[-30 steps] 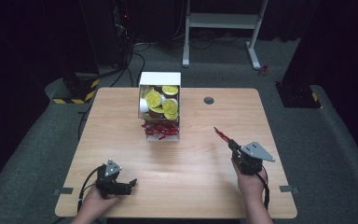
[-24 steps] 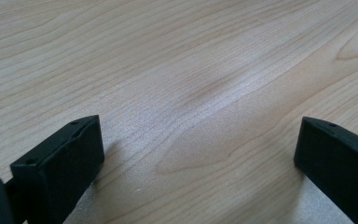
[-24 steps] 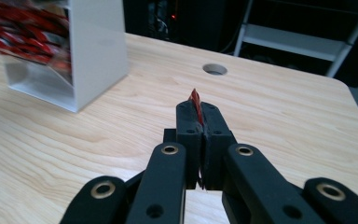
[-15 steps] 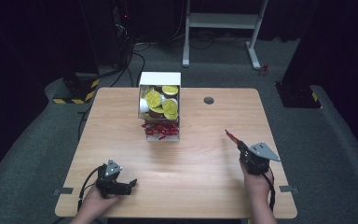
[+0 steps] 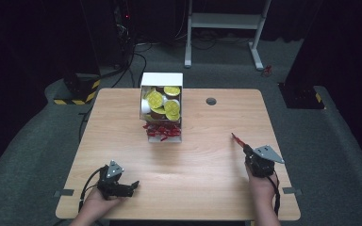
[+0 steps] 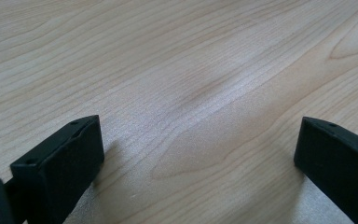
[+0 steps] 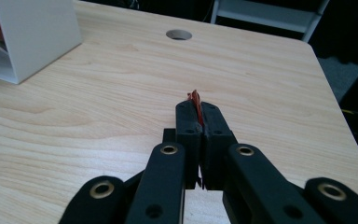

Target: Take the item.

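High view has the whole desk with the white box at the back. Right gripper view gets close: the right hand-held gripper is clamped tight on a thin red packet. It sticks straight out past the tips, long axis along the jaws, pointing up-left toward the box from above. Left hand-held gripper sits wide, nothing in it.

Only the white box blocks table centre-back; front, left & right sides open for tongs.
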`<control>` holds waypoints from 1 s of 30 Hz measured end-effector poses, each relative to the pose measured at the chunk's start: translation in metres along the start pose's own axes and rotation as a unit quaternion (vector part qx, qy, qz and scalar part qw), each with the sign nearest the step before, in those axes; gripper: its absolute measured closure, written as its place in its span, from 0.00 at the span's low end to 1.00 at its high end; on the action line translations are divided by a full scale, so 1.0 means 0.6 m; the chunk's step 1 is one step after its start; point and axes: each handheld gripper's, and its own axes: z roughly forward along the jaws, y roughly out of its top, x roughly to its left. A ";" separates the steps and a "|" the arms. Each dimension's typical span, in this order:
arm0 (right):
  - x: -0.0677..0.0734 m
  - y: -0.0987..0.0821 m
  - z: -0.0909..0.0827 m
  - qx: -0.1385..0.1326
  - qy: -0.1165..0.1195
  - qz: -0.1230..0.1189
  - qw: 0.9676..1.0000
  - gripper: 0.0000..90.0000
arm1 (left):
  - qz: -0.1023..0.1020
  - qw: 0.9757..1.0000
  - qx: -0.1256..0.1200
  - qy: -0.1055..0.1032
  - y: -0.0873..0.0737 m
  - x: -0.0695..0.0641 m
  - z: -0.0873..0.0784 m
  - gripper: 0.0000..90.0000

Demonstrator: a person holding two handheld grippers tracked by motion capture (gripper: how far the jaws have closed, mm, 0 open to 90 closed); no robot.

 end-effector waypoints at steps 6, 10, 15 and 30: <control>-0.006 -0.013 0.021 0.045 0.001 0.003 0.999 0.95 | 0.000 1.000 0.000 0.000 0.000 0.000 0.000 0.02; -0.007 -0.019 0.030 0.065 0.001 0.007 0.998 0.95 | 0.000 1.000 0.000 0.000 0.000 0.000 0.000 0.02; -0.008 -0.025 0.038 0.081 -0.001 0.005 0.997 0.94 | 0.001 1.000 0.000 0.000 0.000 0.000 0.000 0.02; -0.010 -0.029 0.046 0.094 0.004 0.014 0.995 0.86 | 0.002 1.000 0.000 -0.001 -0.001 -0.001 -0.001 0.02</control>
